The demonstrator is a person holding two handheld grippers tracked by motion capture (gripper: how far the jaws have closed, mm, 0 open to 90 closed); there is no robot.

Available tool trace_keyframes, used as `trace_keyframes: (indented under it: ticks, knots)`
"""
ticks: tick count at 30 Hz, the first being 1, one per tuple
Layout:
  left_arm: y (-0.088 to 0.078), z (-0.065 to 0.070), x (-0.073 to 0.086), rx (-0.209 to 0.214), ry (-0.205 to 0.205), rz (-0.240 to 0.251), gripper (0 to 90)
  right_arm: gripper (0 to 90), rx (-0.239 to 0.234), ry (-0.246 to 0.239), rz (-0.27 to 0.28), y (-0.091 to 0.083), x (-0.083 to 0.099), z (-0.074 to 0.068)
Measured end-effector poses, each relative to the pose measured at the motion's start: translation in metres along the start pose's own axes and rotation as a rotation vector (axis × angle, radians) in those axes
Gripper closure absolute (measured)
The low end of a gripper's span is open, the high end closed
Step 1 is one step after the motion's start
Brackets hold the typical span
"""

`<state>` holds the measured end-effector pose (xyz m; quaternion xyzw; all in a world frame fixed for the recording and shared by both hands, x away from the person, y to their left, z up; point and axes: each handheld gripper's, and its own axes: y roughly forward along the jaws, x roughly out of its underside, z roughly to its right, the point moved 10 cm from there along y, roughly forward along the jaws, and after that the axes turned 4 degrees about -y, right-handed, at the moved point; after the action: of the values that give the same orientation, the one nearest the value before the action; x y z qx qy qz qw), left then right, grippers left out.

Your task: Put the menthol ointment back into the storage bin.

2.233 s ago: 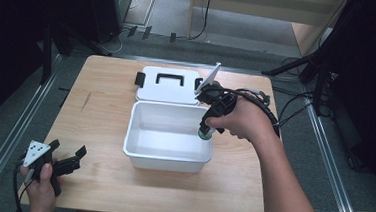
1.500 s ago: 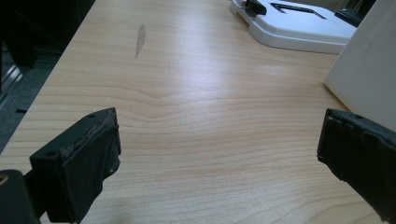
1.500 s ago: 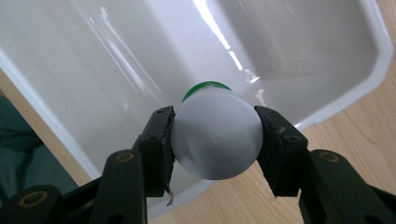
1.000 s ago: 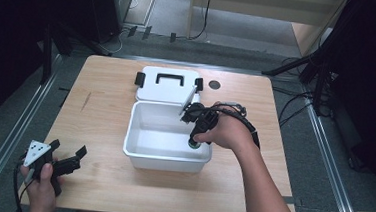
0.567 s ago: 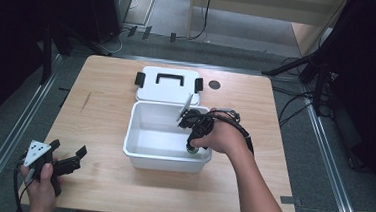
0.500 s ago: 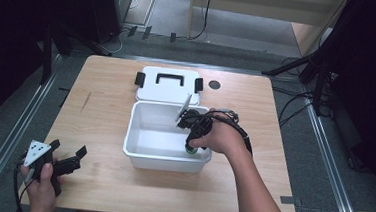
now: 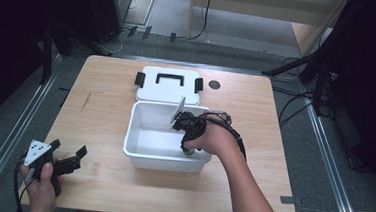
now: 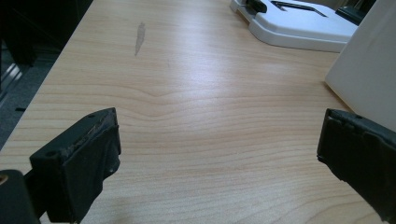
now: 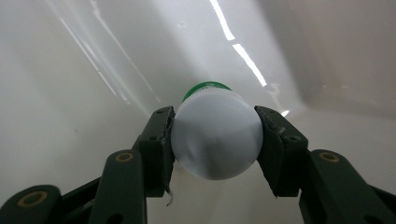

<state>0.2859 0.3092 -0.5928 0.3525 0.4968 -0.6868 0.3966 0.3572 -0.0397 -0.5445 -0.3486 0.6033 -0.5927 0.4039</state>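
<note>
The white bottle point(image 9: 215, 135) with a green cap point(image 9: 205, 87) sits at the centre of the right gripper view, pinched across its rounded body by the right gripper point(image 9: 215, 140), 1 pad on each side. In the high view it shows as a small green-and-white spot point(image 7: 188, 151) at the lower right inside corner of the white bin point(image 7: 139, 132), cap pointing down toward the bin floor. It looks like a light, stiff plastic bottle with a smooth, probably slippery skin; the grip across the widest part of the body seems the safest hold, since the curved end could squirt out of the pads.

The bin's glossy inner walls surround the bottle. Its lid point(image 7: 167, 84), with a black handle and 2 black latches, lies flat just above the bin in the frame. The left gripper point(image 7: 66, 163) rests at the lower left of the wooden table point(image 7: 101, 105), jaws spread with nothing between them. Around the table run grey floor, metal rails and dark curtains.
</note>
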Motion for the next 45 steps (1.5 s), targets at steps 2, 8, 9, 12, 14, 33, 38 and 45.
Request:
trace_keyframes:
  ticks: [2, 8, 9, 12, 14, 33, 38, 45]
  knots:
    - [0.0, 0.0, 0.0, 0.0, 0.0, -0.001, 0.2, 51.7, -0.007, -0.013, -0.005, 0.004, -0.001, -0.004]
    - [0.0, 0.0, 0.0, 0.001, -0.002, -0.001, 0.2, 51.7, 0.005, -0.03, -0.046, 0.019, 0.004, -0.003]
    - [0.0, 0.0, 0.0, 0.001, -0.001, -0.002, 0.2, 51.6, 0.003, -0.029, -0.048, 0.02, 0.004, -0.003]
    - [0.0, 0.0, 0.0, 0.0, 0.001, -0.004, 0.2, 51.6, 0.011, -0.036, -0.06, 0.021, 0.006, -0.002]
    - [0.0, 0.0, 0.0, 0.0, 0.002, -0.005, 0.2, 51.4, 0.011, -0.037, -0.068, 0.022, 0.006, -0.003]
    - [0.0, 0.0, 0.0, 0.001, 0.0, -0.005, 0.2, 41.3, -0.005, -0.021, 0.014, 0.0, 0.002, -0.003]
    - [0.0, 0.0, 0.0, 0.0, 0.001, -0.005, 0.1, 38.4, 0.005, 0.006, 0.044, -0.02, 0.002, -0.001]
    - [0.0, 0.0, 0.0, 0.0, 0.001, -0.005, 0.2, 37.7, 0.012, 0.019, 0.079, -0.05, 0.006, 0.003]
